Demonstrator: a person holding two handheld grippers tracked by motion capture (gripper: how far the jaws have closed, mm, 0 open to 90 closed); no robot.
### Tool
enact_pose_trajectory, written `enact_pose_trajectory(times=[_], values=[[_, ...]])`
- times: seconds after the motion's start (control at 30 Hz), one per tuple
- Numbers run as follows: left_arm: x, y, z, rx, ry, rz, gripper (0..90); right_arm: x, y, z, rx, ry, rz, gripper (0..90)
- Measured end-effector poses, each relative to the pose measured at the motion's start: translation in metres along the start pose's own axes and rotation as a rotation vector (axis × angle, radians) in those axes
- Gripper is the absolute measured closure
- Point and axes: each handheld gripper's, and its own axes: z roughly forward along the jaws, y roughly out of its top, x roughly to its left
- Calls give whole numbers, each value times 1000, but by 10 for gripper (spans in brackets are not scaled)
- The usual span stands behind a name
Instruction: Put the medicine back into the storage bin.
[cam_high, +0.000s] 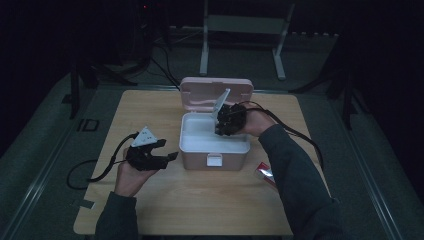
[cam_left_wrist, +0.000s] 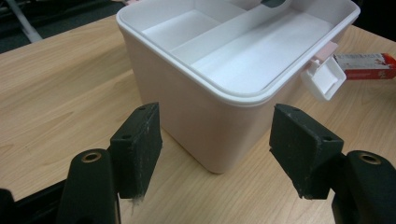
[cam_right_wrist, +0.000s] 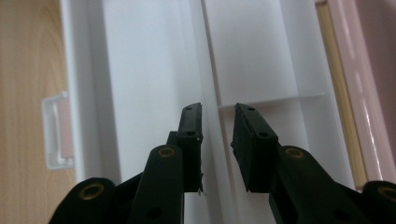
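Note:
A pale pink box (cam_high: 235, 159) stands in the middle of the wooden table (cam_high: 165, 200), its lid (cam_high: 200, 92) tipped open at the back. A white inner tray (cam_left_wrist: 252, 56) sits in it, split by a long ridge (cam_right_wrist: 209, 70). My right gripper (cam_high: 220, 131) points down into the tray; in the right gripper view it (cam_right_wrist: 218, 109) is open only narrowly, one jaw on each side of that ridge. Whether the pads touch the ridge is unclear. My left gripper (cam_high: 168, 150) is held left of the box, open wide and empty (cam_left_wrist: 215, 140), facing the box's near corner.
A small red and white packet (cam_high: 264, 172) lies on the table right of the box's front, near my right sleeve. The box's white latch (cam_left_wrist: 324, 77) hangs open at its front. Cables trail off both grippers. Dark floor and a metal stand (cam_high: 242, 30) lie beyond the table.

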Motion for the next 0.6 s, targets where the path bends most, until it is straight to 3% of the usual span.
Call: enact_pose_trajectory(times=[0.23,0.33,0.47,0.6], values=[[0,-1,0,6,-7,6,333,-6,3,9,57,30,-4,686],[0,-1,1,7,-12,9,332,-9,6,12,111,33,-3,664],[0,-1,1,8,-11,11,333,-6,16,17,156,54,-46,646],[-1,0,-1,2,-13,11,333,-8,23,24,223,54,-95,725]])
